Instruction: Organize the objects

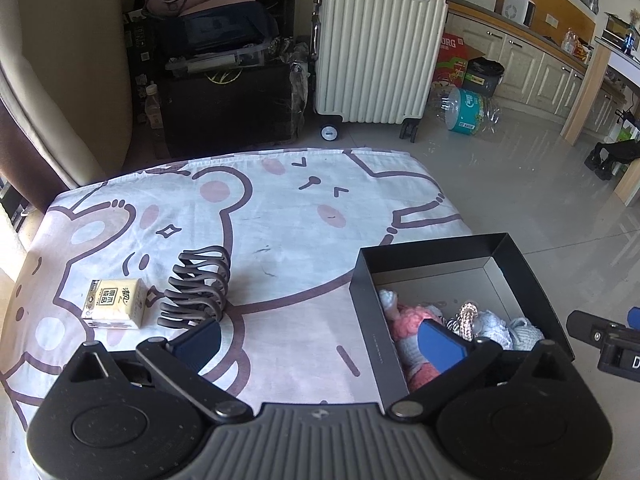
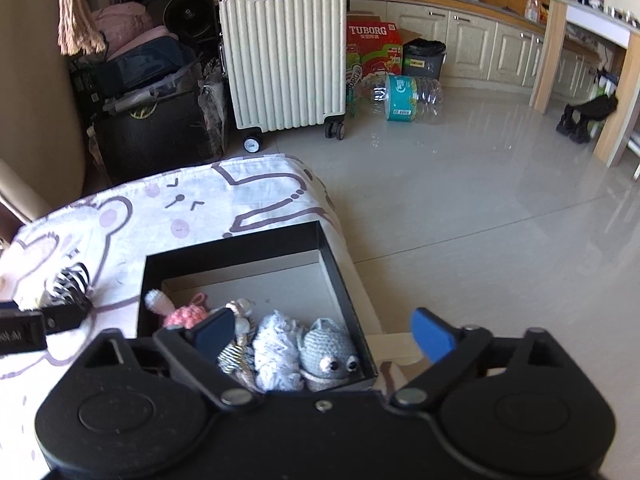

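A black open box [image 1: 516,256] sits at the right edge of the cloth-covered table [image 1: 280,216]. It also shows in the right wrist view [image 2: 240,250]. Inside lie crocheted toys: a pink one [image 1: 408,320], a grey frog [image 2: 326,350], a pale blue one [image 2: 276,350] and a striped one [image 2: 232,354]. A brown claw hair clip [image 1: 198,288] and a tissue pack [image 1: 114,304] lie on the cloth at the left. My left gripper [image 1: 320,340] is open and empty, near the clip and the box. My right gripper [image 2: 324,334] is open and empty above the box's near right corner.
A cream suitcase [image 1: 378,40] stands on the floor behind the table, beside dark bags and bins [image 1: 216,60]. A water bottle [image 2: 400,98], a red carton [image 2: 374,54] and a bin [image 2: 424,58] lie by the cabinets. Tiled floor [image 2: 500,220] lies to the right.
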Motion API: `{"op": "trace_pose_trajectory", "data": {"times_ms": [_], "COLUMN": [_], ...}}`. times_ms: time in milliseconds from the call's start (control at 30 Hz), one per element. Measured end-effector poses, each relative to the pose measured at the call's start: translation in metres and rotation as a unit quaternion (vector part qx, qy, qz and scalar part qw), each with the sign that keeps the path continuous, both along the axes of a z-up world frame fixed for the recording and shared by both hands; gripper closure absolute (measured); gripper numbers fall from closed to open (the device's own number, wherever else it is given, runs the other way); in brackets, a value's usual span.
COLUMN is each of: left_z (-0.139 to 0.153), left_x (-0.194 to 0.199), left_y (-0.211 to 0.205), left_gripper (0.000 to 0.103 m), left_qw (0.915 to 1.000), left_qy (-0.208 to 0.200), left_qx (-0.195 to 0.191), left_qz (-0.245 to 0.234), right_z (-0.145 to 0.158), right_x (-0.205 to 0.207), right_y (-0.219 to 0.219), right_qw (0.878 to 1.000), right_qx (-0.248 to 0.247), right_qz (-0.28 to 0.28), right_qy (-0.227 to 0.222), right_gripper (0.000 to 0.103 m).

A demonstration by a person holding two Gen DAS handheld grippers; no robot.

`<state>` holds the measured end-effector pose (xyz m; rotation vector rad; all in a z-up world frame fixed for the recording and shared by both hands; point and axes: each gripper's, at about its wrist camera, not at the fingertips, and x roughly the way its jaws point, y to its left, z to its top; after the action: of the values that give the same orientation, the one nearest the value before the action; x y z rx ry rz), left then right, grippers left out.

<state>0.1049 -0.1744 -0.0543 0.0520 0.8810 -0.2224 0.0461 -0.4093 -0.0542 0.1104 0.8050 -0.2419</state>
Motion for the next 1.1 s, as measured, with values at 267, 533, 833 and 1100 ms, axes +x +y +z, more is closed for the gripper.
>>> {"op": "trace_pose_trajectory", "data": {"times_ms": [267, 533, 833, 1100], "left_z": [-0.002, -0.003, -0.004, -0.003], "left_x": [0.000, 0.000, 0.002, 0.003], "left_y": [0.000, 0.000, 0.001, 0.013], "left_gripper": [0.000, 0.000, 0.000, 0.000], "left_qw": [1.0000, 0.9999, 0.9999, 0.9999], "left_qy": [0.001, 0.002, 0.004, 0.002], "left_qx": [0.005, 0.010, 0.012, 0.010], "left_qz": [-0.001, -0.003, -0.002, 0.006], "right_z": [0.000, -0.001, -0.002, -0.002], "right_x": [-0.001, 0.000, 0.001, 0.004], "right_y": [0.000, -0.001, 0.000, 0.001], "right_qw": [1.000, 1.000, 0.999, 0.999], "right_qx": [-0.021, -0.027, -0.030, -0.026], "right_qz": [-0.007, -0.011, -0.013, -0.024], "right_qy": [0.001, 0.004, 0.008, 0.010], "right_gripper": [0.000, 0.000, 0.000, 0.000]}}
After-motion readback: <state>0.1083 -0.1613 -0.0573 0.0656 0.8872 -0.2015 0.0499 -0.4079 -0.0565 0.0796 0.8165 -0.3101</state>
